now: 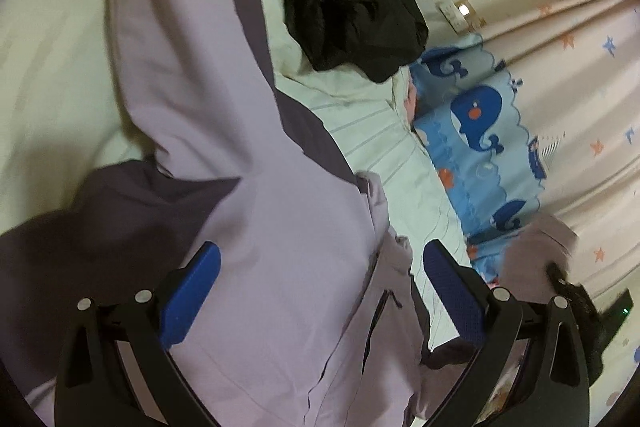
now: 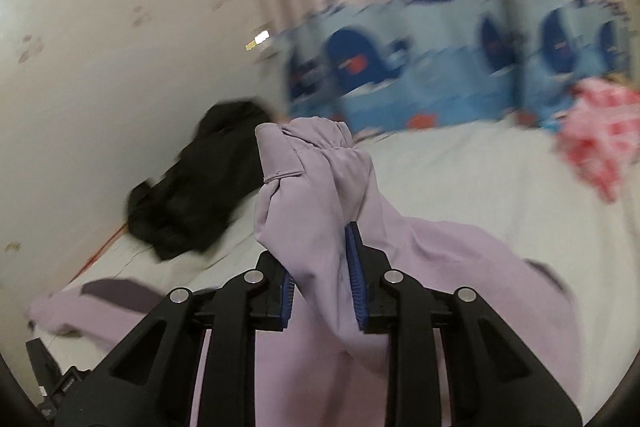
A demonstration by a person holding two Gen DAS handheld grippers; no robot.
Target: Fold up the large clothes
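Note:
A lilac jacket (image 1: 256, 227) with dark purple panels lies spread on the bed. My left gripper (image 1: 320, 267) hovers just above its body, jaws wide open and empty. My right gripper (image 2: 320, 259) is shut on the jacket's sleeve (image 2: 312, 179) near the cuff and holds it lifted off the bed; the cuff stands up above the blue pads. The raised sleeve end and the right gripper also show at the right edge of the left wrist view (image 1: 536, 251).
A black garment (image 1: 352, 23) lies crumpled at the wall side of the bed, also in the right wrist view (image 2: 200, 187). A blue whale-print bumper (image 1: 480, 131) borders the bed before a star curtain (image 1: 580, 87). A pink checked cloth (image 2: 600, 147) lies far right.

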